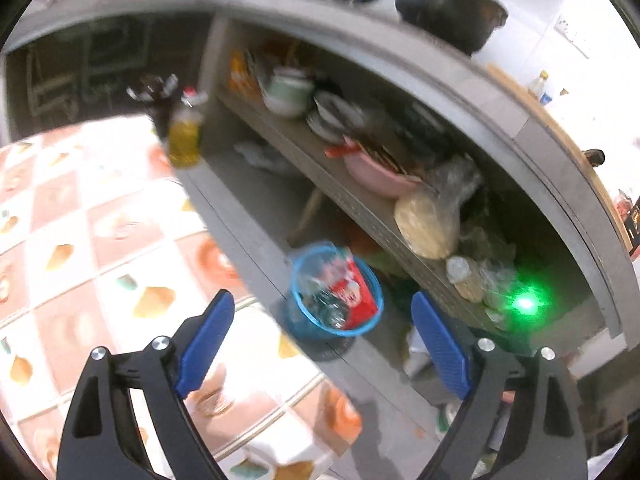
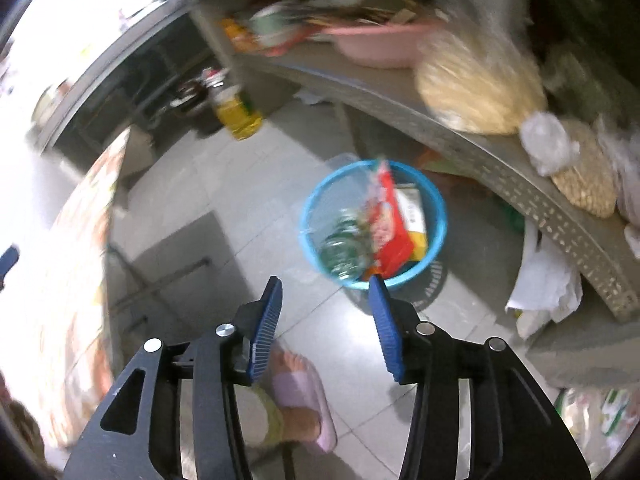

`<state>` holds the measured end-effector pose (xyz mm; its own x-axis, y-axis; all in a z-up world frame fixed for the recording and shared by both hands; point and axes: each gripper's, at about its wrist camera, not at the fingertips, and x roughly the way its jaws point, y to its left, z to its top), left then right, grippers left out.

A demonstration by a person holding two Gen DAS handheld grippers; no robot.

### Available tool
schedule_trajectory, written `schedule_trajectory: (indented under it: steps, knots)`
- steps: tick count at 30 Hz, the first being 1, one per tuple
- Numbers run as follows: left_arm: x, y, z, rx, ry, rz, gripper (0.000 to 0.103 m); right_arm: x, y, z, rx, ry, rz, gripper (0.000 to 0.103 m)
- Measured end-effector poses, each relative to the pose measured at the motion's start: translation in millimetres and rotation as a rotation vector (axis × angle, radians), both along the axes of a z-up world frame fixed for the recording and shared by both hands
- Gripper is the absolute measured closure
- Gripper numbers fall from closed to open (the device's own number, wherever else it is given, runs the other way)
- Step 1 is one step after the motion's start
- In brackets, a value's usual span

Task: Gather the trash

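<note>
Blue plastic forms the trash basket [image 2: 436, 216], which stands on the grey tiled floor [image 2: 248, 184] just in front of the low perforated shelf [image 2: 532, 200]. Inside the basket lie a red snack wrapper [image 2: 390, 228], a crumpled clear bottle with a green label [image 2: 340, 248], and a white-and-yellow carton [image 2: 414, 216]; all of it rests below or at the rim. The right gripper [image 2: 324, 320] hangs above the near edge of the basket with its jaws about half apart and nothing between them; the blue pads [image 2: 264, 320] are clear of the trash. The left gripper [image 1: 324, 344] is above the same basket [image 1: 298, 280], seen from farther off, with its jaws spread wide and empty. On the shelf sit a pink basin [image 2: 376, 44], a clear bag of pale dried noodles [image 2: 476, 80], and further bags to the right. A bottle of yellow oil [image 2: 238, 114] stands on the floor beside the shelf's end post. A tiled counter [image 1: 80, 216] with an orange-and-white pattern lies to the left in the left wrist view. A foot in a lilac slipper [image 2: 304, 400] shows on the floor beneath the right gripper. Both views are blurred.
</note>
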<state>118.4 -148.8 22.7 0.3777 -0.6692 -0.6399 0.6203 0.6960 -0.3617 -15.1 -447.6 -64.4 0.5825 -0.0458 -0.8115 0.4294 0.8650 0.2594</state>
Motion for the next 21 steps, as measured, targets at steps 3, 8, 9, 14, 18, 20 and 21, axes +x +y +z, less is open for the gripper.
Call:
schedule_trajectory:
  steps: [3,8,9,14,18,20,21]
  knots:
    - [-20,24,-2,-0.001,-0.084,0.092,0.011,-6,35,29,-0.077,-0.059,0.082,0.038]
    - [-48,51,-3,0.038,-0.187,0.262,0.006,-7,89,56,-0.149,-0.135,0.196,0.025]
    - [-51,55,-2,0.034,-0.199,0.285,0.006,-7,101,60,-0.165,-0.145,0.226,0.023]
    - [-65,78,8,0.023,-0.226,0.443,0.006,-7,139,76,-0.249,-0.192,0.304,0.013]
    - [-74,90,8,0.044,-0.198,0.554,0.006,-9,151,89,-0.339,-0.227,0.285,0.008]
    - [-78,90,4,0.07,-0.183,0.574,0.006,-13,156,94,-0.383,-0.235,0.263,0.008]
    - [-81,90,3,0.088,-0.187,0.57,0.006,-15,158,95,-0.401,-0.237,0.251,0.008]
